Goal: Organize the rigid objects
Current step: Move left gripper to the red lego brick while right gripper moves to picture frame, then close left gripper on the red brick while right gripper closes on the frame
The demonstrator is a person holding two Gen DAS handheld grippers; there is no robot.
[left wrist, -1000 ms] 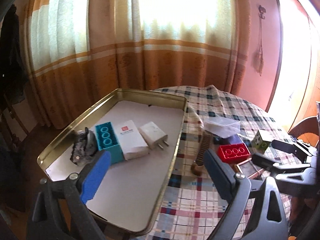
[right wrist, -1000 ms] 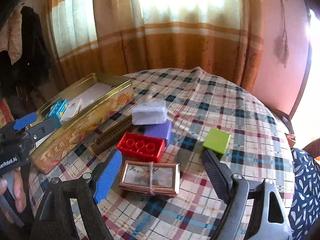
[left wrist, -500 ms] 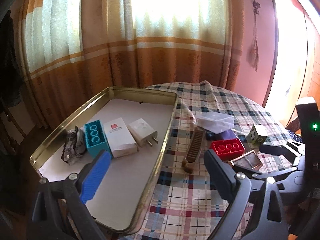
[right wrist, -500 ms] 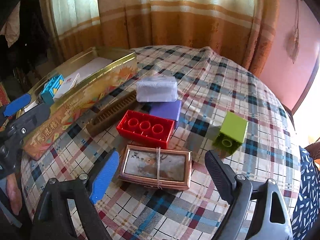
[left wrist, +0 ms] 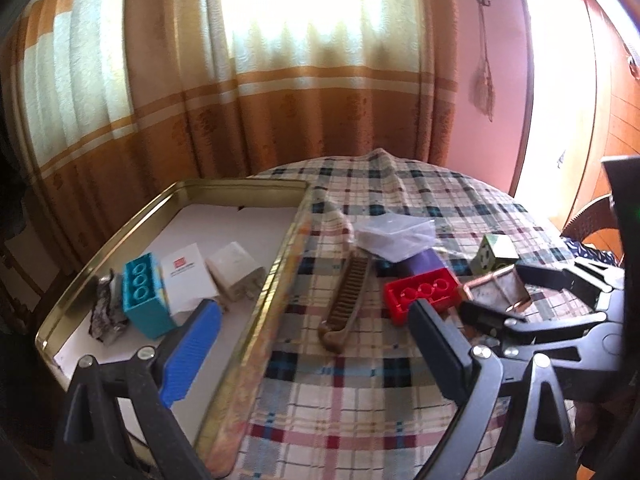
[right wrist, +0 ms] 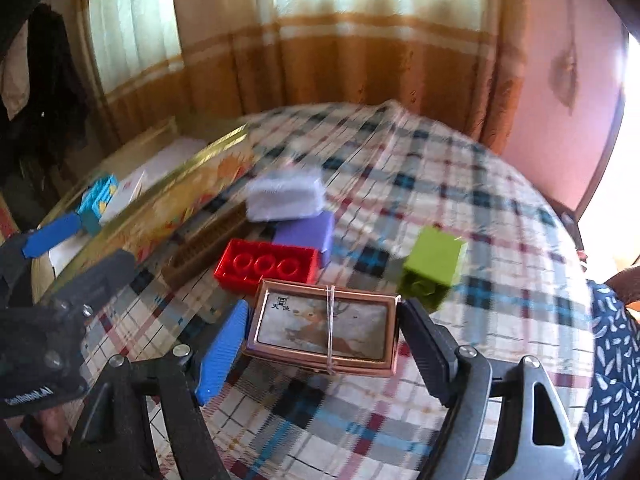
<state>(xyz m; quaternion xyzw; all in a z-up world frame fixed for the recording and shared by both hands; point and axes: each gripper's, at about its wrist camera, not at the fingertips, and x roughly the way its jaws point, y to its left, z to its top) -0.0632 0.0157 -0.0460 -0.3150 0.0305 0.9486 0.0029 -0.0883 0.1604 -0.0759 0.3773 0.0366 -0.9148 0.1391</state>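
Note:
My right gripper (right wrist: 324, 344) is shut on a copper-framed picture box (right wrist: 324, 330) bound with a rubber band and holds it tilted just above the checked tablecloth; the box also shows in the left wrist view (left wrist: 498, 290). My left gripper (left wrist: 316, 344) is open and empty over the gold tray's (left wrist: 256, 308) right rim. In the tray lie a teal brick (left wrist: 142, 296), a white box (left wrist: 186, 276), a white charger (left wrist: 236, 272) and crumpled foil (left wrist: 106, 312). On the cloth are a brown comb (left wrist: 348, 304), a red brick (right wrist: 266, 266), a purple block (right wrist: 306, 234), a green cube (right wrist: 434, 266) and a clear plastic box (right wrist: 286, 198).
The round table (right wrist: 500, 216) ends close behind the objects, with orange curtains beyond. A chair (left wrist: 592, 220) stands at the right edge. The tray's far half (left wrist: 240, 220) holds only a white liner.
My right gripper moved forward and closed on the picture box, lifting it slightly. My left gripper swung right, from over the tray toward its right rim.

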